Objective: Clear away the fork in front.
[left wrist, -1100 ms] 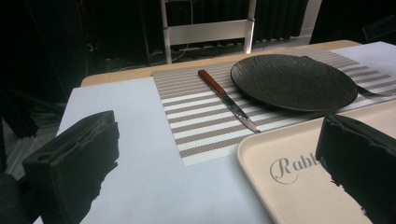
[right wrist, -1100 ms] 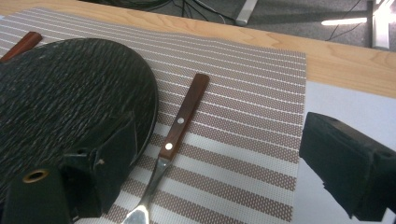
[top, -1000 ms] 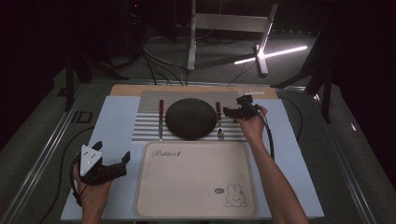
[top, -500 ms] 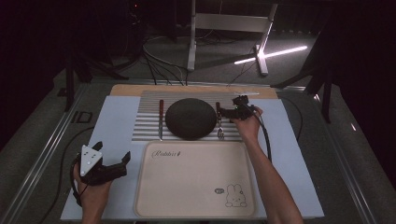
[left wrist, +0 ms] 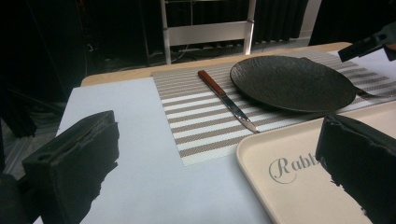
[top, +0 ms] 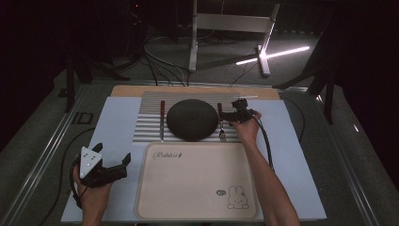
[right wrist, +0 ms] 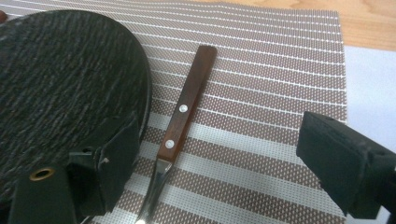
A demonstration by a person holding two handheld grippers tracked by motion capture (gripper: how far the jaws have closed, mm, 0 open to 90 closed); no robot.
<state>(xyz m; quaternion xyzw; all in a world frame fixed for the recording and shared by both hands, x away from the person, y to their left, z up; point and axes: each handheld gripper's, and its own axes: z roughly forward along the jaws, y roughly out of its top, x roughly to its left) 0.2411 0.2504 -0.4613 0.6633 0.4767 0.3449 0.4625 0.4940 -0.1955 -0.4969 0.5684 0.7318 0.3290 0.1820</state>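
A black round plate (top: 193, 119) (left wrist: 292, 83) (right wrist: 60, 79) rests on a striped placemat (top: 146, 122) (right wrist: 261, 70). Left of the plate lies a wooden-handled knife (top: 162, 120) (left wrist: 227, 100). On the plate's right is a wooden-handled fork (top: 220, 123) (right wrist: 180, 121). My right gripper (top: 229, 116) (right wrist: 219, 168) hovers open just above the fork, one jaw over the plate's rim and the other on the mat side, the handle between them. My left gripper (top: 123, 165) (left wrist: 215, 172) is open and holds nothing, low at the left beside the beige tray (top: 197, 181) (left wrist: 299, 182).
The tray, printed with a rabbit, lies in front of the placemat on a pale blue sheet (top: 113, 127). A wooden board edge (top: 127, 90) shows behind the mat. Cables and a metal stand (top: 193, 33) sit beyond the table.
My right gripper has shifted slightly left and closer over the fork. The left gripper has stayed in place.
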